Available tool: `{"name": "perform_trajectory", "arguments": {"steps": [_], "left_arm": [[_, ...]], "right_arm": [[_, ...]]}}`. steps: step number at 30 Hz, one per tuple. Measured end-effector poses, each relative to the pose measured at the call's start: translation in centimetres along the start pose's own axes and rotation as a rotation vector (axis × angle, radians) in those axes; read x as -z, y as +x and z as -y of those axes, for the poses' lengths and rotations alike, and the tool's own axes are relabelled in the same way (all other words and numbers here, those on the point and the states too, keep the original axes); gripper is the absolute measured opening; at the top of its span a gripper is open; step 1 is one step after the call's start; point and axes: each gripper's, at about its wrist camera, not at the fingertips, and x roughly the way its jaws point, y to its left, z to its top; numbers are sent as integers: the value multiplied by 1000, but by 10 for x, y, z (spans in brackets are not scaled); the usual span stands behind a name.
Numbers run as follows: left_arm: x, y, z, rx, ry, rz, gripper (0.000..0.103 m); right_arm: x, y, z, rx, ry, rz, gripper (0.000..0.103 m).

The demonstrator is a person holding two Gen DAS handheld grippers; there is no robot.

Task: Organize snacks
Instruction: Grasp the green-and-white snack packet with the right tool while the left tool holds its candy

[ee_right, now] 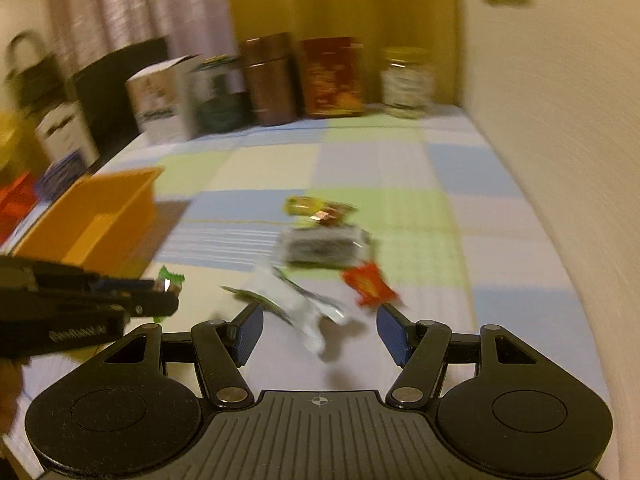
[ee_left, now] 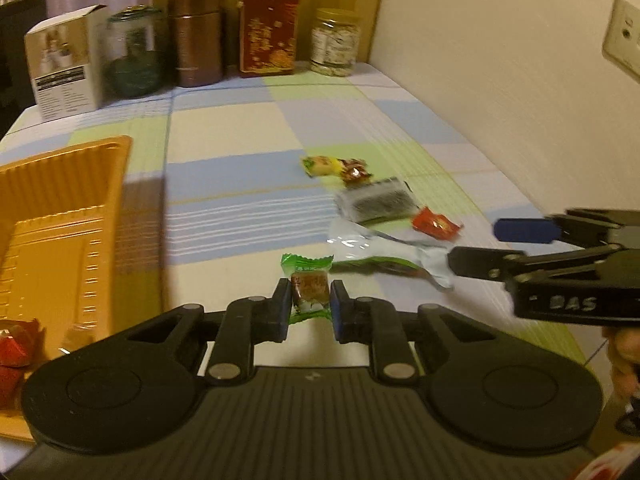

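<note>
Checked tablecloth [ee_left: 248,128] beneath green-wrapped brown candy [ee_left: 309,288] in left tongs [ee_left: 310,307].

home | checked tablecloth [ee_left: 248,128]; curtain [ee_right: 132,8]; pantry jars [ee_left: 335,42]

Copper canister [ee_left: 196,36], white carton [ee_left: 64,64]

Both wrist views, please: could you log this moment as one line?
left gripper: shut on green-wrapped candy | right gripper: open | orange tray: left
</note>
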Motion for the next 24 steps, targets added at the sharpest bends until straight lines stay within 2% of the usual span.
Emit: {"name": "perform_trajectory", "arguments": {"steps": [7,12,18,24], "left_arm": [[0,-6,-12,6,-44,3,18],[3,-5,-17,7,-69,-7,18],[3,-5,-20,13,-81,-7,18],[5,-5,-18,25,-81,-9,18]], "right_arm": [[-14,45,-17,-86,-268,-98,63],[-11,72,-24,-105,-398,-180,53],[-11,94,-20,-89,-425,-216,50],[-13,100,-21,-87,-421,-230,37]]}}
